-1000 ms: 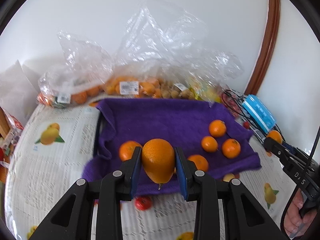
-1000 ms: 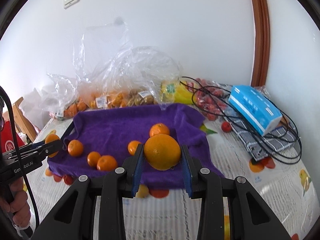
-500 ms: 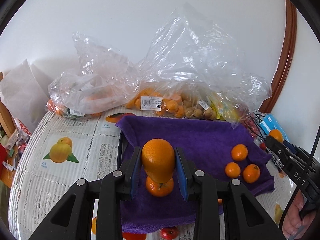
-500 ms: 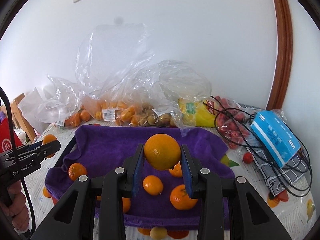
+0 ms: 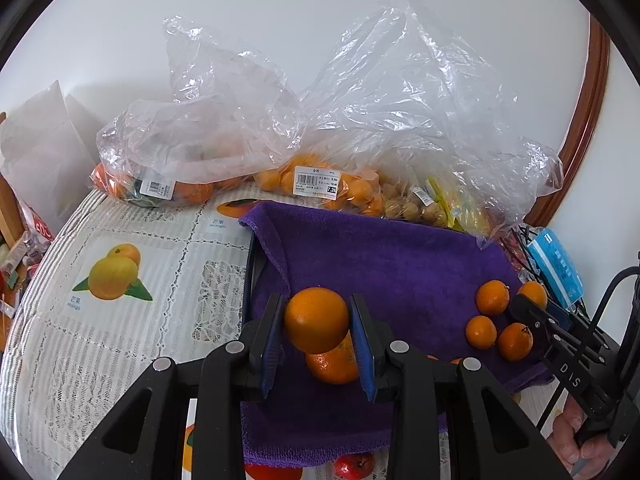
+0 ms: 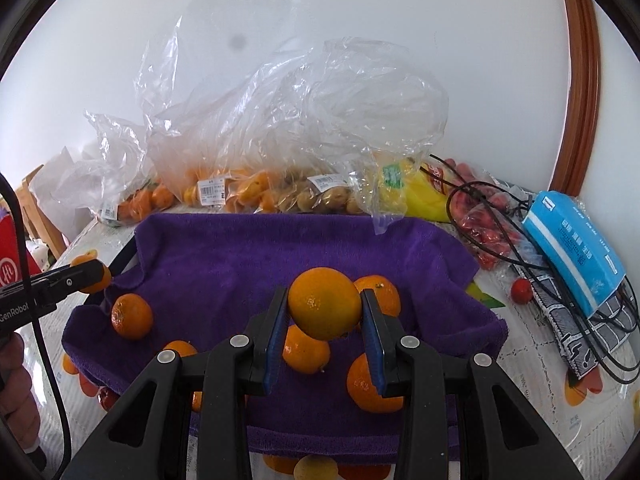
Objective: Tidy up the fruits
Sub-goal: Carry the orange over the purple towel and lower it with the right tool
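Oranges (image 6: 248, 194) fill clear bags (image 6: 256, 128) behind the purple towel (image 6: 280, 248).

On the tablecloth (image 5: 120, 344), you can read "mango" under the printed fruit picture (image 5: 114, 278). The price label (image 5: 316, 183) on the clear bag of small oranges (image 5: 344, 188) carries a barcode; its small print is too fine to read. The left gripper (image 6: 90, 276) body reads "GenRobo", cut off at the frame edge. The right gripper (image 5: 532, 306) body shows the letters "D" and "S".
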Available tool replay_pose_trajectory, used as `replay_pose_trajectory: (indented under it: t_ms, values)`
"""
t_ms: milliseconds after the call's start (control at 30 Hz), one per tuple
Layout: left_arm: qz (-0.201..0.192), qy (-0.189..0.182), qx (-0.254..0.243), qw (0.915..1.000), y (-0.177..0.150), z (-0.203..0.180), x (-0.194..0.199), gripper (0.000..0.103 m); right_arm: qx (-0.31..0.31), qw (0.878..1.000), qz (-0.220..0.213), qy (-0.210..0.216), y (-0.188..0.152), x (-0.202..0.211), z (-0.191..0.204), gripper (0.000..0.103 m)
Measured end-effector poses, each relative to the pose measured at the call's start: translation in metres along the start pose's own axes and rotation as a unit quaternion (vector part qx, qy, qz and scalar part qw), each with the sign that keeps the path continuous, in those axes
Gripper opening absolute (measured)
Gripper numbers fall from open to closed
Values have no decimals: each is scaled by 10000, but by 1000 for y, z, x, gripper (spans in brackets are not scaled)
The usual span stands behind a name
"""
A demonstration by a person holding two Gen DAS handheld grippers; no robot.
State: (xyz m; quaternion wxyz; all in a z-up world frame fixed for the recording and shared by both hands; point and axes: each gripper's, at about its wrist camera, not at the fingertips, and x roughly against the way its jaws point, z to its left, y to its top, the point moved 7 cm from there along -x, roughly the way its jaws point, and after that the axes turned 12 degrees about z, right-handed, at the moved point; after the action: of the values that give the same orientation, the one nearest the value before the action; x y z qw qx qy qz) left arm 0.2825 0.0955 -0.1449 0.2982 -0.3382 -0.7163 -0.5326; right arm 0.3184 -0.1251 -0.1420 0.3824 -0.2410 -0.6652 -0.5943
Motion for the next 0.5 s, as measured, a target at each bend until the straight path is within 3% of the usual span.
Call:
replay_pose_trajectory:
  t_ms: [500]
  values:
    - [-54,-65,-101,9999,-4,-10,0,31,143,9998,144,83,-8,-7,8,35]
